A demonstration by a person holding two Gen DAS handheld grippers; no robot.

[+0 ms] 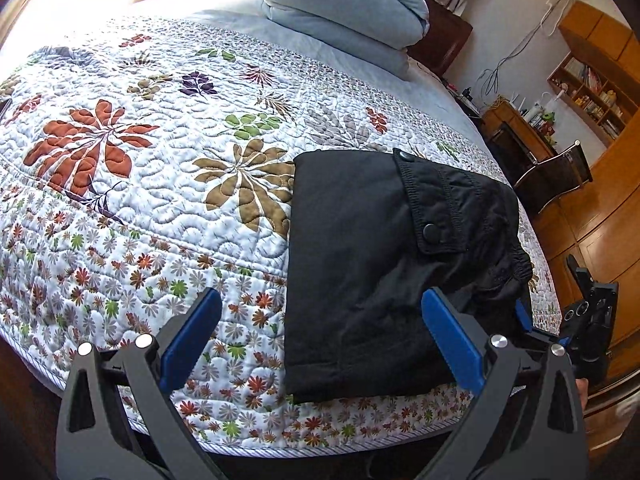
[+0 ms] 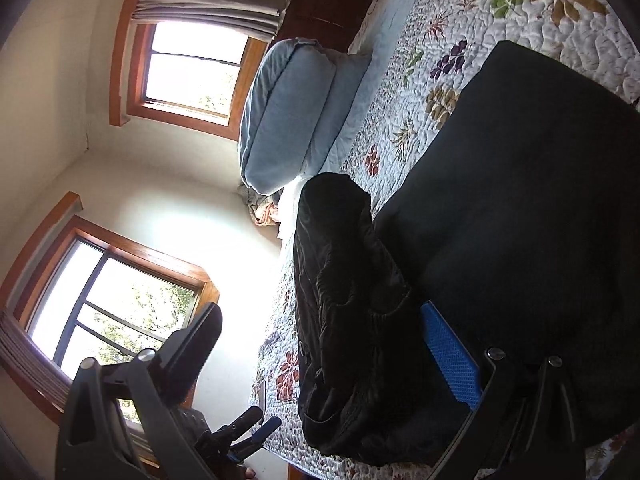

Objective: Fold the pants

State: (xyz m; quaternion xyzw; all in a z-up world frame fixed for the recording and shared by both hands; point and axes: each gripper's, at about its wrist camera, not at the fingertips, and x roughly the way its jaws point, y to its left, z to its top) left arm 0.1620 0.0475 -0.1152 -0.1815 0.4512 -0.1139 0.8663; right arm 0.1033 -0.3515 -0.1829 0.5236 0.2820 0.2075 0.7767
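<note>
Black pants (image 1: 372, 264) lie folded in a compact stack on the floral quilt (image 1: 160, 184), near the bed's front edge, with a snap pocket flap on top. My left gripper (image 1: 320, 340) is open just above the quilt; its right finger is over the pants' front edge, its left finger over bare quilt. The right gripper (image 1: 588, 316) shows at the pants' right side. In the right wrist view the pants (image 2: 500, 220) fill the right half. My right gripper (image 2: 332, 356) is open wide, with the bunched waist end between its fingers and one blue pad (image 2: 452, 360) against the fabric.
A folded pale blue duvet (image 1: 344, 4) lies at the head of the bed. Wooden shelves (image 1: 592, 88), a desk and a chair stand to the right on a wooden floor. Two windows (image 2: 192, 68) are in the wall beyond the bed. The left gripper also shows in the right wrist view (image 2: 248, 432).
</note>
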